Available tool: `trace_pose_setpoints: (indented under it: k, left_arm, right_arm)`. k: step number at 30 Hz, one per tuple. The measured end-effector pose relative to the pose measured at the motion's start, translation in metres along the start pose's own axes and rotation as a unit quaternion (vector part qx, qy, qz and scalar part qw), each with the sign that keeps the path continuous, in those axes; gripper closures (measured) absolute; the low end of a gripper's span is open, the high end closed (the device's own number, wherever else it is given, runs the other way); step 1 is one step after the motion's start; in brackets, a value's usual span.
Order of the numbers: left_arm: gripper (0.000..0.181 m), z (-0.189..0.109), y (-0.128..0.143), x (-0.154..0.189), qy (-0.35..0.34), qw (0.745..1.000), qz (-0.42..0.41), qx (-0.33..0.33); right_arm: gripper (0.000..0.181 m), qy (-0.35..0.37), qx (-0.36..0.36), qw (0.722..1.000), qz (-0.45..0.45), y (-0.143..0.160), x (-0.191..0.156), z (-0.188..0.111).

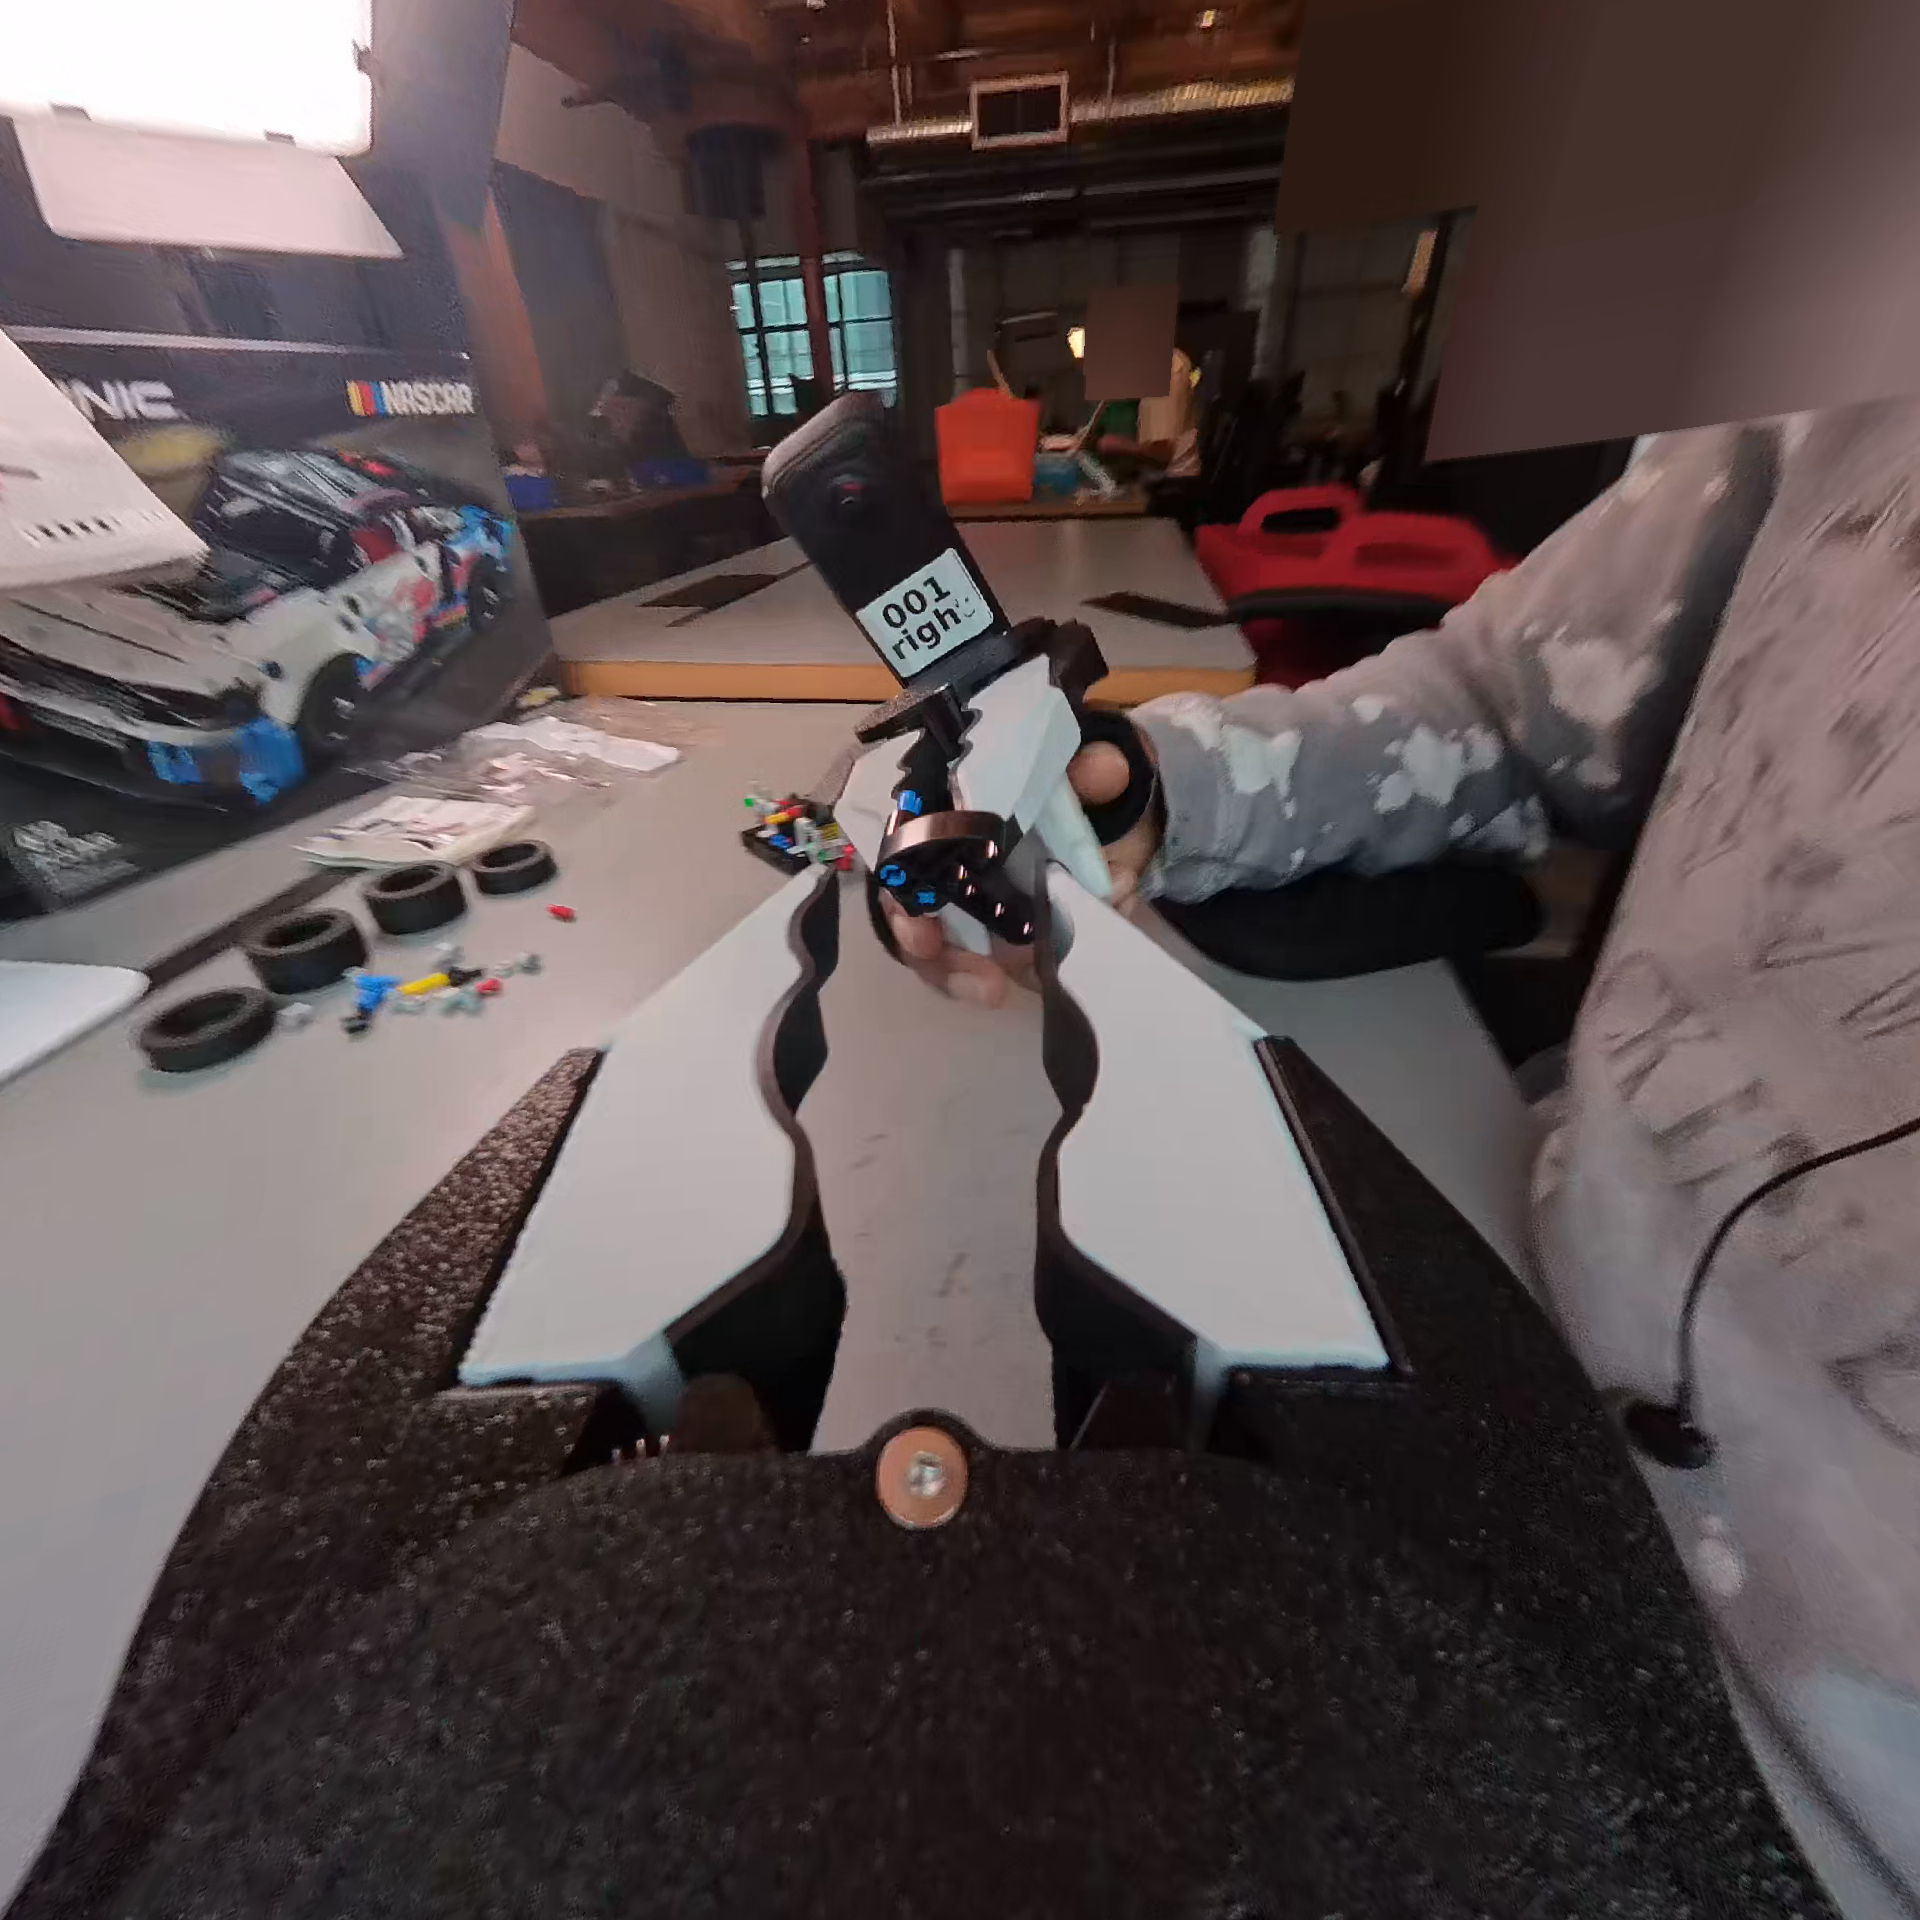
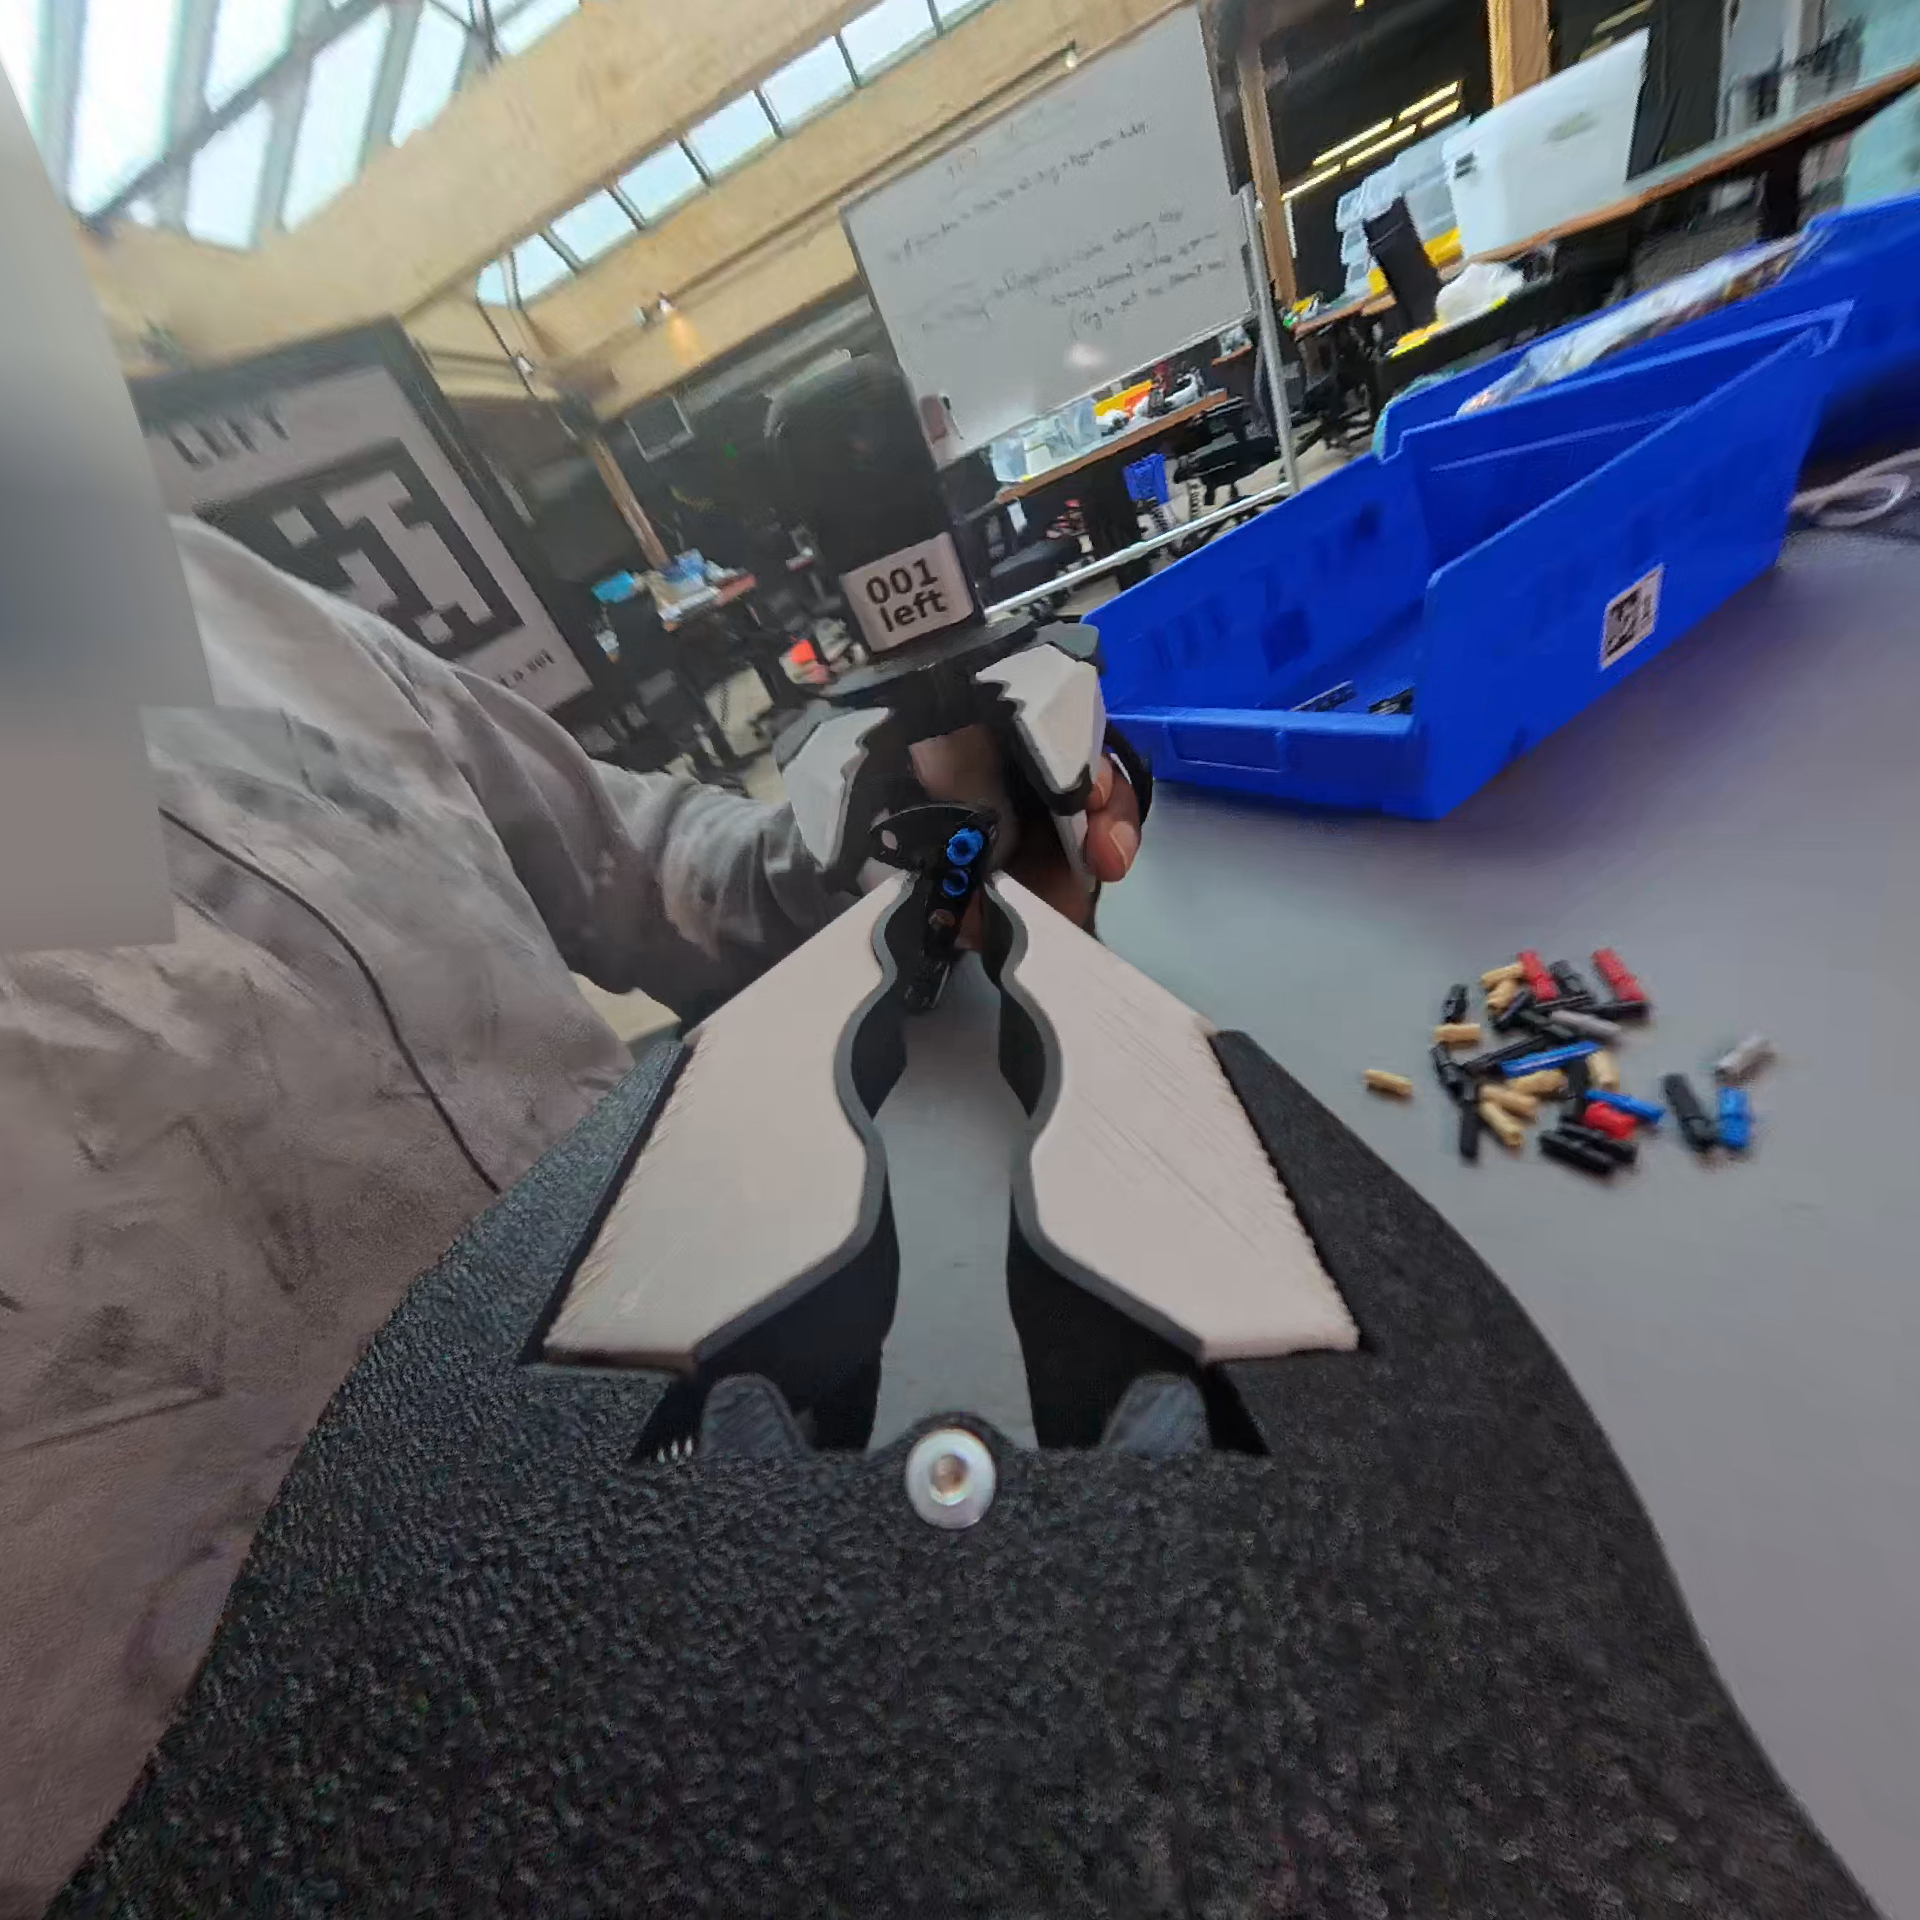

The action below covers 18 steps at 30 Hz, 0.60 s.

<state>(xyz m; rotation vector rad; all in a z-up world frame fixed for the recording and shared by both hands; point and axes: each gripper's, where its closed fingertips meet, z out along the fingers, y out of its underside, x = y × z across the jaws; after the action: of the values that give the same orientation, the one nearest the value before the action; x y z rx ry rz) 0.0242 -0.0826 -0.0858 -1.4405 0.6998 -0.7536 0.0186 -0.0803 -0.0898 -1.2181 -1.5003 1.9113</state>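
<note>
We are at a grey table (image 1: pixel 208 1195) in an open workshop, with a whiteboard (image 2: pixel 1049 229) and cluttered desks behind. The left tongs (image 1: pixel 935 883) stand released, their pale fingers (image 1: pixel 665 1143) spread wide, with the tips on either side of the piece the other tool carries. We cannot tell whether they touch it. The right tongs (image 2: pixel 948 894) are clenched on a small black beam (image 2: pixel 935 935) fitted with blue pins (image 2: pixel 958 862), held in the air above the table between the two tools, which face each other tip to tip. A hand (image 1: pixel 1112 790) in a mottled grey sleeve (image 1: pixel 1403 727) grips the right tool.

Off to the left tool's left, four black tyres (image 1: pixel 312 945) lie in a loose row beside a scatter of small coloured pieces (image 1: pixel 436 982). A folded leaflet (image 1: pixel 416 831) lies beyond them. A large box printed with a race car (image 1: pixel 260 582) stands behind. A small dark tray of parts (image 1: pixel 800 831) sits near the tips.

To the right tool's right lies a heap of black, red, blue and tan pins (image 2: pixel 1558 1049), and farther back a blue plastic bin (image 2: pixel 1455 644).
</note>
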Motion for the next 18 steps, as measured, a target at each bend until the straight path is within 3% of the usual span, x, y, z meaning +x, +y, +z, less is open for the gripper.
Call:
trace_pose_setpoints:
  k: [2,4,6,12,15,18]
  left_arm:
    - [0.134,-0.003,-0.005,0.000,0.047,0.992,-0.118,0.026]
    - [0.137,-0.002,-0.006,0.005,0.093,0.977,-0.187,0.028]
    - [0.143,0.001,-0.003,0.012,0.111,0.976,-0.186,0.014]
    - [0.154,0.004,0.000,0.012,0.084,0.988,-0.133,-0.009]
    - [0.170,0.003,0.002,-0.001,0.061,0.982,-0.181,-0.007]
    - [0.171,0.003,0.004,-0.003,0.061,0.974,-0.217,0.004]
  right_arm:
    - [0.171,0.032,-0.012,0.994,-0.107,-0.002,-0.003,0.000]
    - [0.171,0.042,-0.014,0.984,-0.171,-0.005,-0.009,0.001]
    - [0.171,0.049,-0.034,0.975,-0.215,0.000,-0.012,0.003]
    - [0.173,0.088,-0.044,0.956,-0.276,0.002,-0.009,0.005]
    - [0.172,0.147,-0.029,0.934,-0.324,-0.012,0.001,0.001]
    - [0.173,0.172,-0.049,0.911,-0.373,-0.012,0.003,0.001]
